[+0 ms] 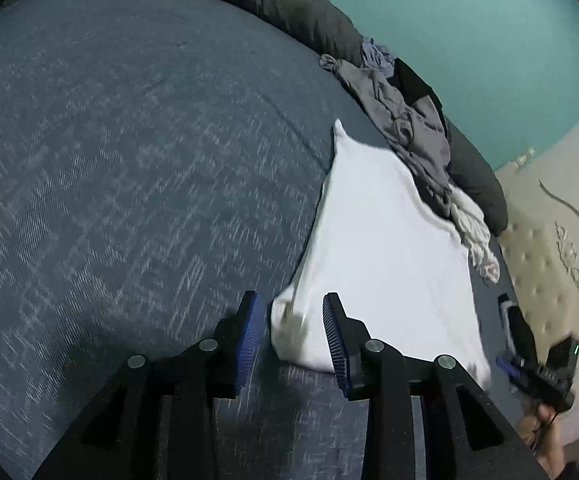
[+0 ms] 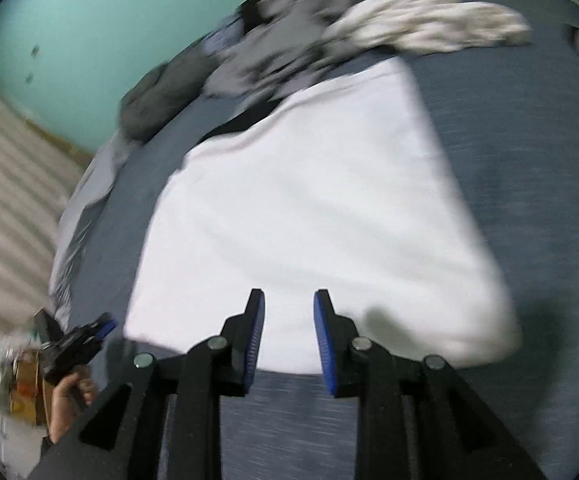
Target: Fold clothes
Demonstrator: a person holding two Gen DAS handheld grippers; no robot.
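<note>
Right gripper [image 2: 288,312] w/ jaws apart, nothing between, tips over near edge of white cloth [image 2: 309,208] spread flat on blue bedsheet [image 2: 529,168]. Beyond cloth, far side: grey clothes pile [image 2: 273,56], cream garment [image 2: 429,28] to its right. Low left of claw: left gripper [image 2: 85,340] in a hand [image 2: 69,396], blurred. Teal wall [image 2: 89,40] far left.

white garment [image 1: 385,248] lies flat, folded, on the blue bedspread [image 1: 129,160].

white cloth [image 1: 381,240] | blue heathered bedsheet [image 1: 129,160] | grey clothes pile [image 1: 405,120], seemingly | teal wall [image 1: 469,20]
</note>
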